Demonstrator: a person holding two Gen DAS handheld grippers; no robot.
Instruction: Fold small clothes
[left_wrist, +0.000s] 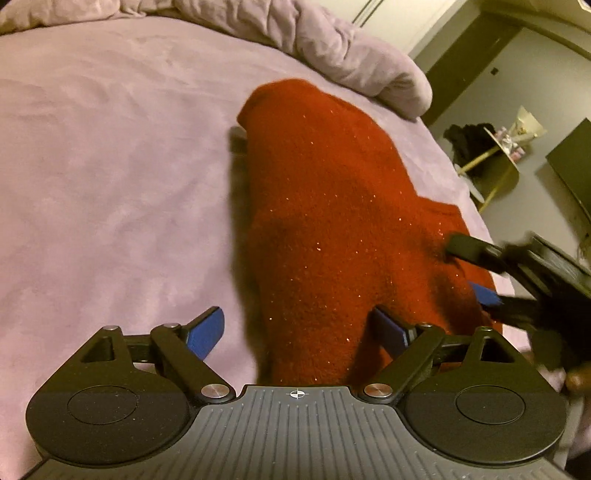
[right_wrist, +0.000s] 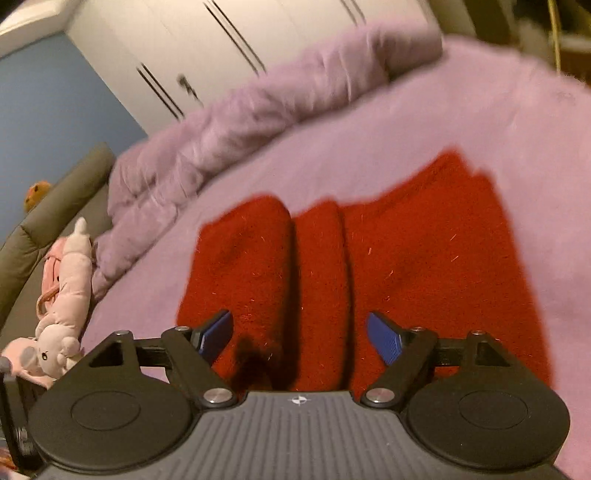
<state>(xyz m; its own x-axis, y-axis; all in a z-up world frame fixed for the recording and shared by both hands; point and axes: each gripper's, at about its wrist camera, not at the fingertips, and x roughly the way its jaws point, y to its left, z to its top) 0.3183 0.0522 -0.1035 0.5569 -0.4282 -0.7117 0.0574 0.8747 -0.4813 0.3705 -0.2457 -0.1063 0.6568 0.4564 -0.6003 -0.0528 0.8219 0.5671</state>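
Note:
A red glittery knit garment (left_wrist: 325, 221) lies partly folded on the lilac bed sheet (left_wrist: 110, 166). My left gripper (left_wrist: 299, 332) is open just above its near end, with the blue pads either side of the fabric. The right gripper (left_wrist: 476, 273) shows at the right edge of the left wrist view, over the garment's right side. In the right wrist view the garment (right_wrist: 406, 266) shows as folded layers with two rolled ridges. My right gripper (right_wrist: 301, 336) is open above its near edge and holds nothing.
A bunched lilac duvet (left_wrist: 332, 44) lies along the far side of the bed. Pink plush toys (right_wrist: 62, 295) lie by a grey headboard (right_wrist: 55, 214) at the left. A gold-legged side table (left_wrist: 495, 155) stands beyond the bed's right edge.

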